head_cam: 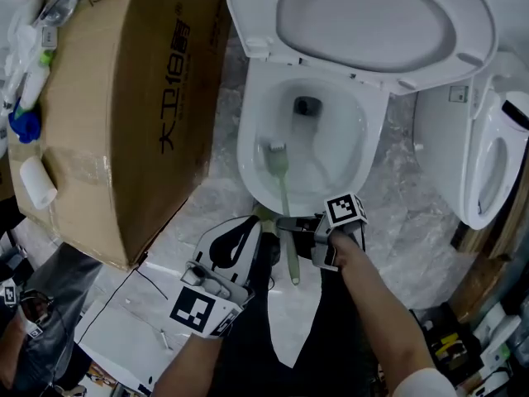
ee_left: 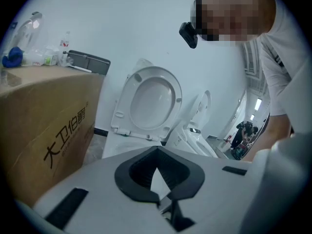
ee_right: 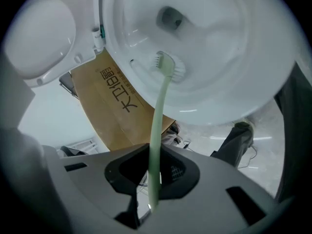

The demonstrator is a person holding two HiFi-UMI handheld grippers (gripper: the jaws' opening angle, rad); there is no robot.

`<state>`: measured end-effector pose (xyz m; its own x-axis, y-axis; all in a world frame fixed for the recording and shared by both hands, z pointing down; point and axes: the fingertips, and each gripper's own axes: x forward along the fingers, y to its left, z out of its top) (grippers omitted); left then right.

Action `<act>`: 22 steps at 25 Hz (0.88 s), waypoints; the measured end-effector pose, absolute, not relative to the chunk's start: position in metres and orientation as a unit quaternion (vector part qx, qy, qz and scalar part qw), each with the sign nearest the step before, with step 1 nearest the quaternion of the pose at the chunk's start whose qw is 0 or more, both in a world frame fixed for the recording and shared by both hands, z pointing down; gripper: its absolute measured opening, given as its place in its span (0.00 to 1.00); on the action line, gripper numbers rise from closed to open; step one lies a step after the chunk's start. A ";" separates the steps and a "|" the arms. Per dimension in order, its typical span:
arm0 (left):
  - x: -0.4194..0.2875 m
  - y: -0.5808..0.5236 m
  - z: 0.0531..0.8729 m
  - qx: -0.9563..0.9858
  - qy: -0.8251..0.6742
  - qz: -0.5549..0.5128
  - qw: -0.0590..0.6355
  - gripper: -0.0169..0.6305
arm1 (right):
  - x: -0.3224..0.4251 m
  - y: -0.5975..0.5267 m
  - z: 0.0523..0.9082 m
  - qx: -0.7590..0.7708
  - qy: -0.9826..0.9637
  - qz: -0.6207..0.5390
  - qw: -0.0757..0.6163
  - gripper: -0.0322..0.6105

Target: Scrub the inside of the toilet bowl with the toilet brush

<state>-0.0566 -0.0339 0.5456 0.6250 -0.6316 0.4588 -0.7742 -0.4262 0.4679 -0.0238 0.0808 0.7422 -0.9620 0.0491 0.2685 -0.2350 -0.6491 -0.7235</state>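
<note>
At the left edge of the floor stands a tall cardboard box [head_cam: 124, 114], just beside the toilet and well out of the work. Next to it, low and near the person's body, the left tongs [head_cam: 245, 231] hang idle. The left gripper view shows the jaws brought together at the tips with nothing between them [ee_left: 157, 152]. This arm seems parked here, so it does not crowd the scrubbing side.

In the middle, the pale green toilet brush [head_cam: 283, 197] slants from the near rim down into the toilet bowl [head_cam: 248, 139]. Its bristled head rests against the bowl's near-left inner wall, short of the drain opening [head_cam: 307, 106]. The seat and lid [head_cam: 364, 23] are tipped up at the far edge, which leaves the whole inside open.

The right tongs [head_cam: 291, 226] are clamped on the brush handle part way along it, with a stub of handle sticking out behind. In the right gripper view the handle [ee_right: 163, 82] runs straight out between the closed jaws [ee_right: 153, 155] toward the bowl's wall [ee_right: 234, 82]. Such an in-line grip likely lets a wrist movement sweep the head round the porcelain.

A second toilet [head_cam: 488, 164] stands at the right edge of the floor, apart and uninvolved.
</note>
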 end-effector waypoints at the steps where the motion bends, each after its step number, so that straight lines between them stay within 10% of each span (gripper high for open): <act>1: -0.055 -0.035 0.548 0.836 -0.422 0.107 0.335 0.04 | -0.022 0.076 0.746 0.107 -0.418 0.897 0.096 0.13; 12: -0.055 -0.046 0.556 0.818 -0.453 0.087 0.344 0.04 | 0.005 0.025 0.787 0.082 -0.479 0.835 0.258 0.13; 22: -0.063 -0.047 0.561 0.811 -0.466 0.094 0.341 0.04 | 0.034 -0.034 0.803 0.152 -0.521 0.800 0.255 0.13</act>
